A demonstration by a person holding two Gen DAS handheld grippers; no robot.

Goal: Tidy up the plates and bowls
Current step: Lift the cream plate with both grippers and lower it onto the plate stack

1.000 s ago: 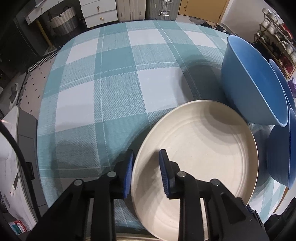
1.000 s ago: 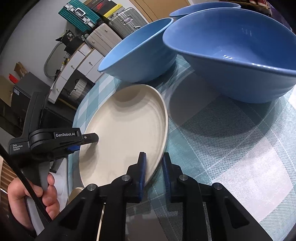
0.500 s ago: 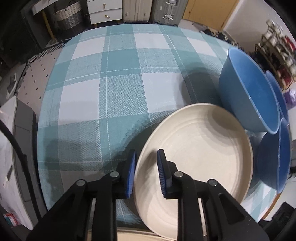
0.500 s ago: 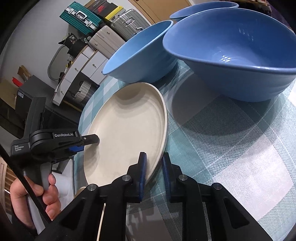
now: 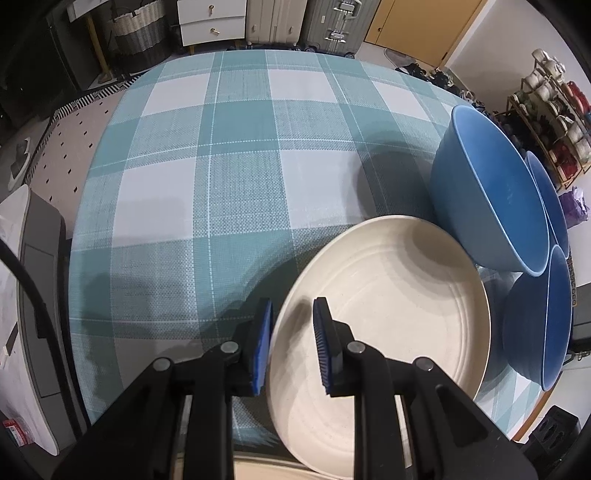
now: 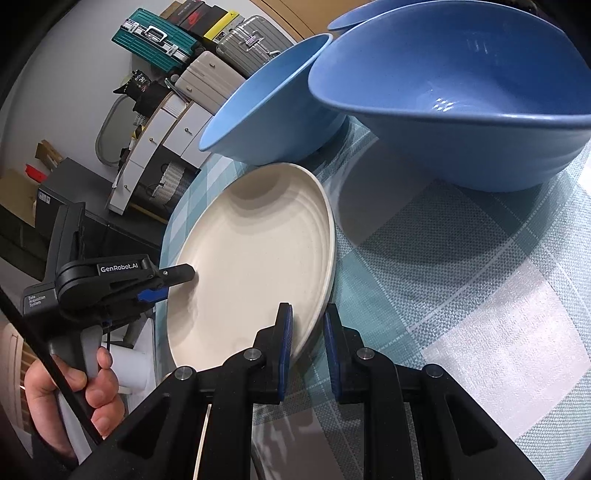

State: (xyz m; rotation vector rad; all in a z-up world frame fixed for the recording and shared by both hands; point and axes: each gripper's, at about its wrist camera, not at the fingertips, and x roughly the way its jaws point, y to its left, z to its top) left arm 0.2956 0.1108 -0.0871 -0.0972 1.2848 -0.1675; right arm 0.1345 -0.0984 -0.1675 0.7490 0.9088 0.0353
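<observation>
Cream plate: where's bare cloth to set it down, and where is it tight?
The cream plate has open checked tablecloth to its left and beyond it, up to the far table edge. Right is crowded: three blue bowls sit packed together against the plate's rim. In the right wrist view, bare cloth lies right of the plate, below the nearest bowl.

A teal-and-white checked tablecloth (image 5: 229, 155) covered the table. Beyond its far edge stood a white two-drawer cabinet (image 5: 212, 22), a woven grey-and-white basket (image 5: 138, 35), and grey and beige hard-shell suitcases (image 5: 306, 22) before a yellow-orange wooden door (image 5: 424, 26). A wooden rack of cups (image 5: 554, 110) stood by the pale wall, and a teal metal-edged case (image 6: 157, 38) lay atop the luggage
</observation>
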